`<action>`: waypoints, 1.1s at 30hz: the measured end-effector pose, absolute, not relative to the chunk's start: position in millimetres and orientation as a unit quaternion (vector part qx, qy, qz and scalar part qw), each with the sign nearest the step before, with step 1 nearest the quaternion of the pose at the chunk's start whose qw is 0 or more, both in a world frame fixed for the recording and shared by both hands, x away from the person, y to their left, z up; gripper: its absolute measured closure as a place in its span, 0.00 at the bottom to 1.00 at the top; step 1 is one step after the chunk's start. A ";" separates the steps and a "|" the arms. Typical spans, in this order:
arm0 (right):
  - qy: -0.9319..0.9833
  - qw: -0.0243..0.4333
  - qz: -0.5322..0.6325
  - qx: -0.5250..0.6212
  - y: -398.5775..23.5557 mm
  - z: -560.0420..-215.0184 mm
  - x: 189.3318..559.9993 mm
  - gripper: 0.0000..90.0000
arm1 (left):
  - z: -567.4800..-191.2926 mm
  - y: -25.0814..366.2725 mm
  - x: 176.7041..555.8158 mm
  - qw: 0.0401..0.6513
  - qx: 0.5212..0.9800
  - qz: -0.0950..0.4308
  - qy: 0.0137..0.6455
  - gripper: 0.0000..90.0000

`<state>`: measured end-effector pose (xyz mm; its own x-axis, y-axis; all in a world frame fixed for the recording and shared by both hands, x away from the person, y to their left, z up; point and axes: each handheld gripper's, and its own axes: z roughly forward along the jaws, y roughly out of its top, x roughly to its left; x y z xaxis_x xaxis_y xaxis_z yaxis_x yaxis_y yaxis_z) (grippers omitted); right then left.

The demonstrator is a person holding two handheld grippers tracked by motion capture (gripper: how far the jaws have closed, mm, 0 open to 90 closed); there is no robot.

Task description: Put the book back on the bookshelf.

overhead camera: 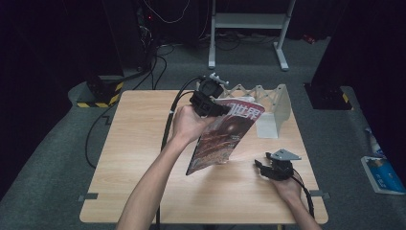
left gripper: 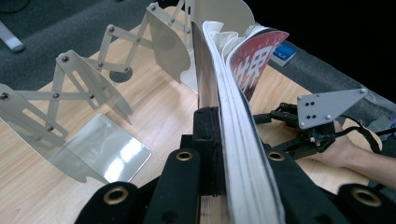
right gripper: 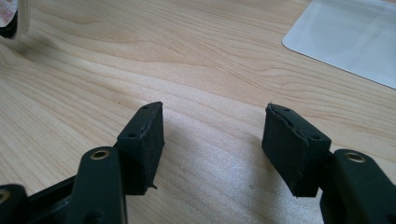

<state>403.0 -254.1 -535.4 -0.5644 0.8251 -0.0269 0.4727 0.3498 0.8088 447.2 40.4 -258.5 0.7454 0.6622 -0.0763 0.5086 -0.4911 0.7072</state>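
The left gripper [overhead camera: 210, 103], raised just in front of the white folding rack [overhead camera: 273, 103], clamps the top edge of a magazine [overhead camera: 222, 136]. The magazine hangs tilted, its long axis running from the rack down toward the person, lower corner at the table [overhead camera: 134, 143]. Right of the magazine, the right gripper [overhead camera: 268, 168] lies low on the table, jaws wide apart and holding nothing.

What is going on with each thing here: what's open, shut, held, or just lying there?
Magazine: closed, held up off the table, tilted.
Left gripper: shut on the magazine's edge.
Right gripper: open, nothing between its jaws, low over the table.
Rack: stretched out, standing on the table, its slots unfilled.
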 end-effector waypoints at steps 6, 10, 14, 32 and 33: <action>0.790 0.222 0.397 0.411 -254.1 -535.4 403.2 0.43 | -257.5 46.4 455.8 0.373 0.855 0.077 0.353 0.92; 0.790 0.221 0.397 0.411 -254.1 -535.4 403.2 0.43 | -258.1 49.3 461.8 0.370 0.853 0.065 0.362 0.92; 0.790 0.221 0.397 0.411 -254.1 -535.4 403.2 0.43 | -259.9 49.1 463.8 0.366 0.852 0.078 0.366 0.92; 0.790 0.221 0.397 0.411 -254.0 -535.4 403.0 0.43 | -262.8 71.3 473.7 0.386 0.819 0.110 0.410 0.93; 0.790 0.221 0.397 0.411 -254.0 -535.4 403.0 0.43 | -262.9 71.9 473.9 0.388 0.817 0.111 0.412 0.92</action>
<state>403.0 -254.0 -535.4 -0.5638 0.8256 -0.0233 0.4746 0.3469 0.8090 473.9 71.9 -262.9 0.6354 0.7598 -0.1376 0.5874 -0.3598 0.7249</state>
